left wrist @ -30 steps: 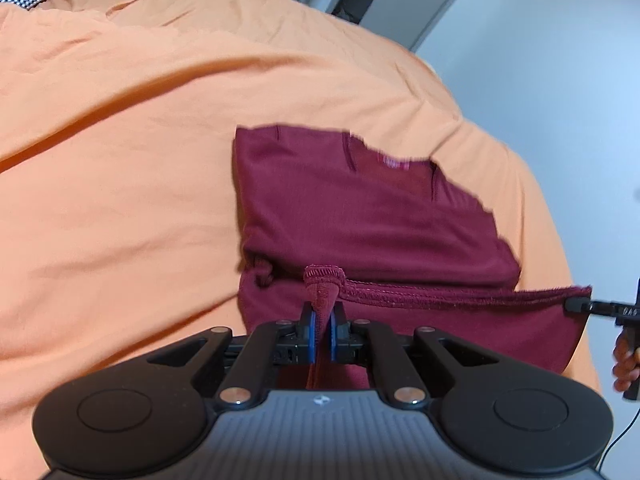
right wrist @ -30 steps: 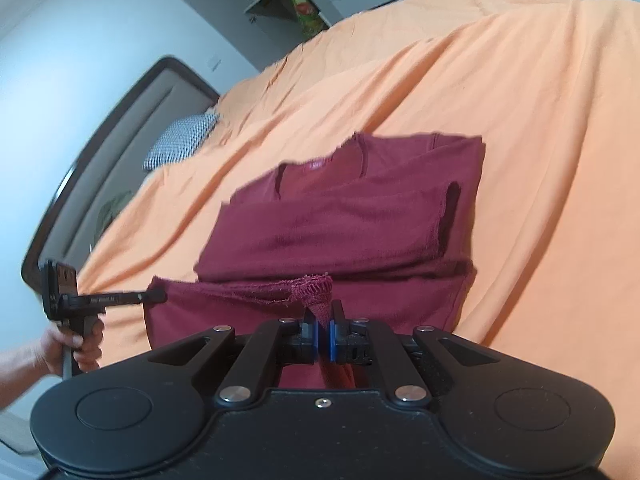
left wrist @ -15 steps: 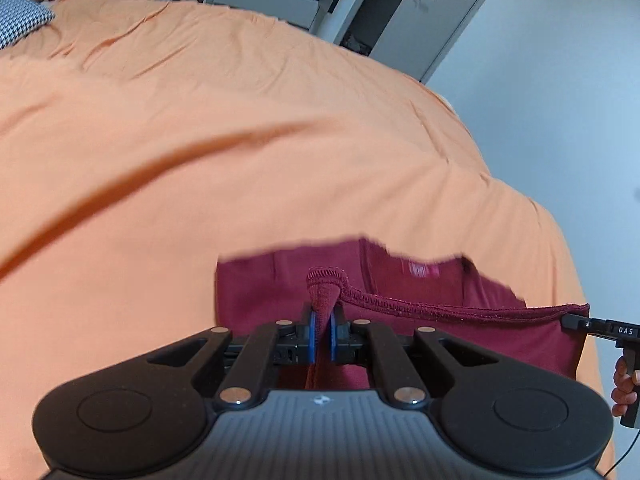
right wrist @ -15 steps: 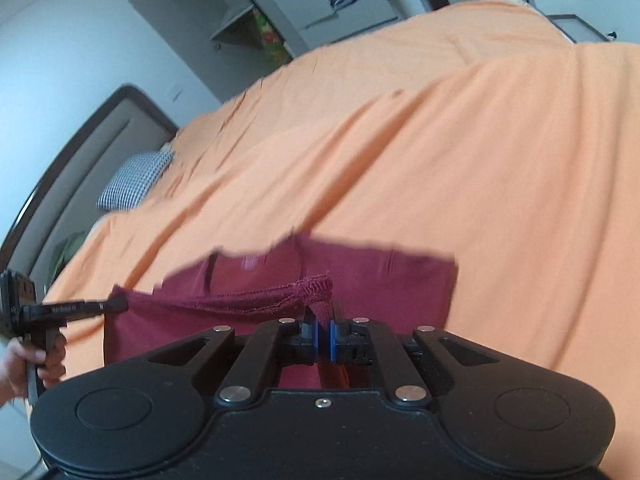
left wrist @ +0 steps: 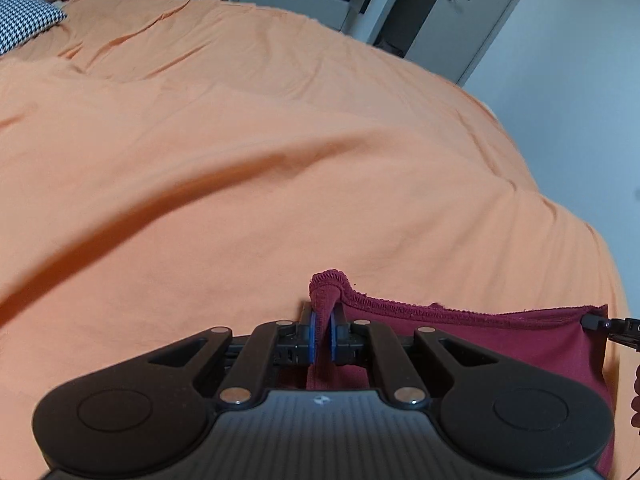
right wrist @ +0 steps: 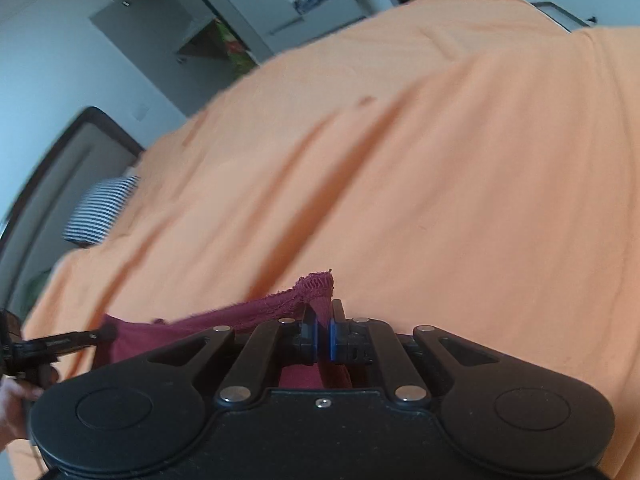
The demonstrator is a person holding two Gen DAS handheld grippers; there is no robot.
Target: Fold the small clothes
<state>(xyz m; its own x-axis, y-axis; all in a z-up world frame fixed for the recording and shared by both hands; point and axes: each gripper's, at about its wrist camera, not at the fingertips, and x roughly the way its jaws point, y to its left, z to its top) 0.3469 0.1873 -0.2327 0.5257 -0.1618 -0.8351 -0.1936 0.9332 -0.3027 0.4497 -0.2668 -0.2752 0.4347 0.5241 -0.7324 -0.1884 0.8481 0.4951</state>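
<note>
1. Our left gripper (left wrist: pixel 321 338) has its blue pads (left wrist: pixel 315 336) clenched on a hem corner of the maroon shirt (left wrist: pixel 472 344).
2. Our right gripper (right wrist: pixel 322 338) pinches the opposite hem corner, cloth bunched above its pads (right wrist: pixel 333 340).
3. The stitched hem (left wrist: pixel 440 309) stretches taut between both grippers, the shirt hanging below them.
4. The shirt is held over the orange bedspread (left wrist: pixel 240 160).
5. A checked pillow (left wrist: pixel 24 20) lies at the far end; wardrobe doors (left wrist: pixel 460 12) stand beyond.

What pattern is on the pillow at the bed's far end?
Black-and-white houndstooth check on the pillow, clearest in the left wrist view.
</note>
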